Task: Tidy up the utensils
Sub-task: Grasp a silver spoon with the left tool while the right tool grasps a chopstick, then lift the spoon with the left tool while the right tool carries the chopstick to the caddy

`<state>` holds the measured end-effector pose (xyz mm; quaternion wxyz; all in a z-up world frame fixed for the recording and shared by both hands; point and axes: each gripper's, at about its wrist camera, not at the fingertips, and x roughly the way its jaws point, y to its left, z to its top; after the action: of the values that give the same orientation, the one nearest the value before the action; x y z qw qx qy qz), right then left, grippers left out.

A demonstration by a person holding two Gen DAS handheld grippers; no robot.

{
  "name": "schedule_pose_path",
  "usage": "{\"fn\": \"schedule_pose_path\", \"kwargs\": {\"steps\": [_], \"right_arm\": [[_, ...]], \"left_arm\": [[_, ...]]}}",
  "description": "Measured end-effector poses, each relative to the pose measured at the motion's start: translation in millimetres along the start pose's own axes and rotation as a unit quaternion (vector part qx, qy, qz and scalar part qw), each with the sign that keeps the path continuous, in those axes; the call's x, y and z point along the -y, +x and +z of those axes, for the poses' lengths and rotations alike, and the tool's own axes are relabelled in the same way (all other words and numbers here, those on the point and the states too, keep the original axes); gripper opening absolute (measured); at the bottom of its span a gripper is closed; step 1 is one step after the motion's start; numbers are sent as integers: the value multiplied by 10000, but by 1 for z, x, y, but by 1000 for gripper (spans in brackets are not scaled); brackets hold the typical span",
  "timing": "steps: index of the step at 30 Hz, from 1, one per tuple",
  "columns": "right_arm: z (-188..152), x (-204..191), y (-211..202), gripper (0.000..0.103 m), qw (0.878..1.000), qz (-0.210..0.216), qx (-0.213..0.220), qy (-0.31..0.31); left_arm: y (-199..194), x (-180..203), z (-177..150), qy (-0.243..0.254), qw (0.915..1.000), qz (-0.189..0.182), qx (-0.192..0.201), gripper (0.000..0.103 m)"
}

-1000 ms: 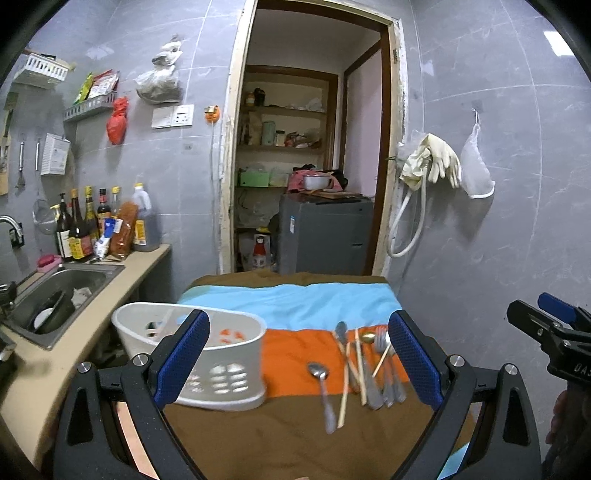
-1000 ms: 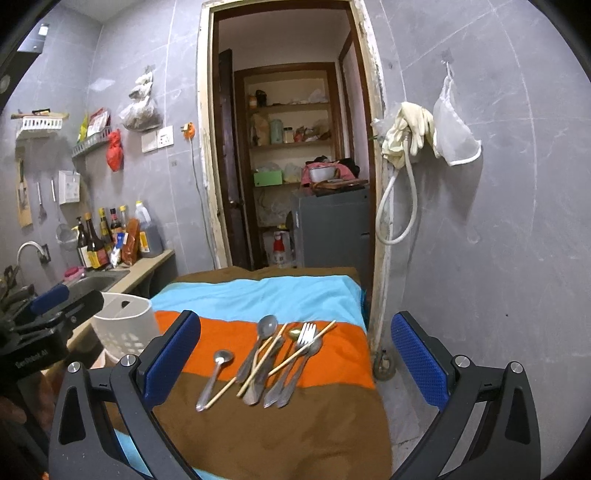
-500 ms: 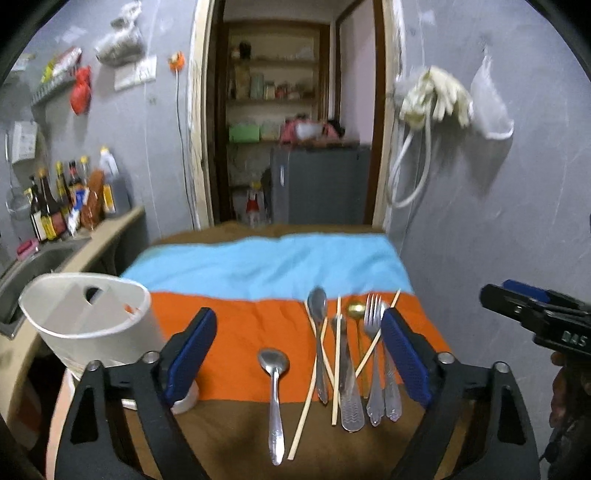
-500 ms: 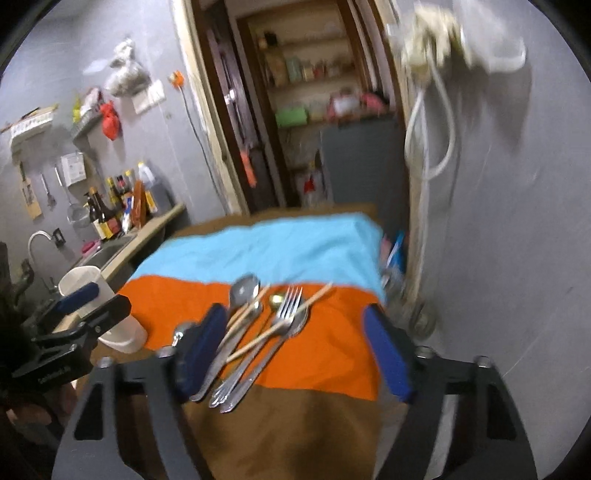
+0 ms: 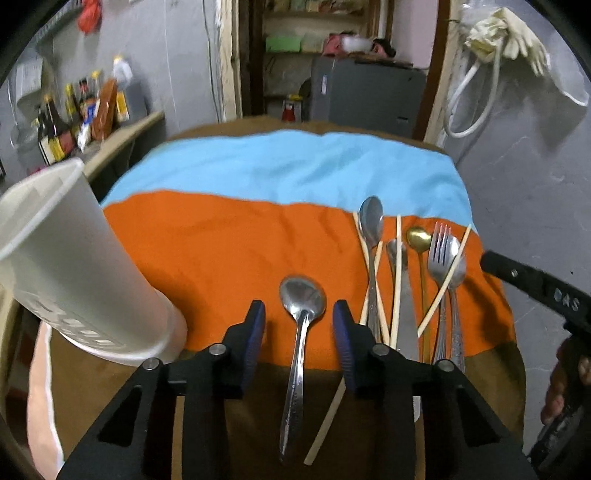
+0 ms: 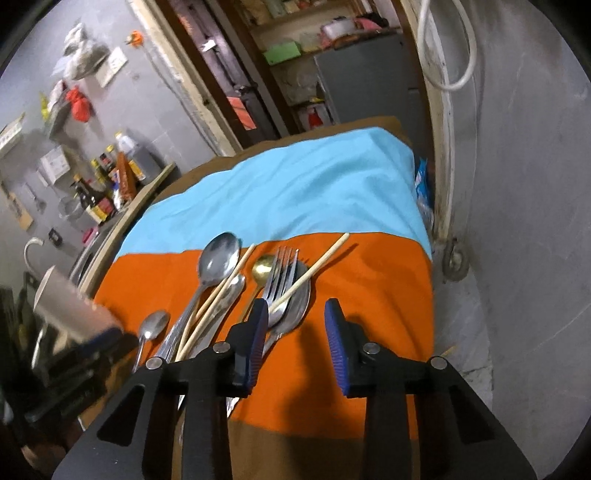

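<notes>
On the orange band of the striped cloth [image 5: 221, 251] lies a lone steel spoon [image 5: 303, 295]. My left gripper [image 5: 299, 325] straddles its neck; the jaws are closing and the pads stand clear of it. To its right lies a pile: a large spoon [image 5: 371, 221], a gold spoon [image 5: 419, 238], a fork [image 5: 439, 251], chopsticks [image 5: 397, 277] and a knife [image 5: 408, 317]. My right gripper [image 6: 295, 332] hovers at that pile's right edge, jaws closing over bare cloth, its left finger above the fork [image 6: 280, 273]. A white utensil holder [image 5: 74, 266] stands at the left.
A counter with bottles [image 5: 66, 122] runs along the left. Behind the table are a doorway and a grey cabinet [image 5: 365, 92]. The grey wall [image 6: 517, 221] stands close to the table's right edge, with a hose and gloves [image 5: 509, 29] hanging on it.
Both grippers have dropped and tilted down toward the table, and their jaws have narrowed. The left now straddles the lone spoon; the right has come close over the pile's right side.
</notes>
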<state>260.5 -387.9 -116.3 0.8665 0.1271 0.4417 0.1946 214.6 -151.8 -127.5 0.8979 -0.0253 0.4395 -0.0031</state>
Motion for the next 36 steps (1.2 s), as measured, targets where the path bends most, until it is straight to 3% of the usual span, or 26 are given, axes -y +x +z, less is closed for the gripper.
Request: {"fn": "schedule_pose_path", "kwargs": {"steps": [6, 12, 16, 20, 26, 30, 36], "right_arm": [[16, 9, 19, 25, 9995, 16, -165, 269], [32, 22, 32, 25, 9976, 94, -300, 624], [39, 29, 41, 25, 9940, 168, -460, 978], [40, 38, 46, 18, 9885, 224, -593, 1370], [38, 45, 47, 9, 9828, 407, -606, 1694], [34, 48, 42, 8, 9781, 652, -429, 1928], [32, 42, 23, 6, 9758, 960, -124, 1961]], "left_arm": [[20, -15, 0, -328, 9964, -456, -634, 23], [23, -28, 4, -635, 9914, -813, -808, 21], [27, -34, 9, -957, 9858, -993, -961, 14], [25, -37, 7, -1074, 9821, -1155, -1032, 8], [24, -36, 10, -1125, 9798, -1233, -1100, 7], [25, -32, 11, -1084, 9806, -1230, -1077, 1], [6, -27, 6, -923, 9846, -1259, -781, 0]]}}
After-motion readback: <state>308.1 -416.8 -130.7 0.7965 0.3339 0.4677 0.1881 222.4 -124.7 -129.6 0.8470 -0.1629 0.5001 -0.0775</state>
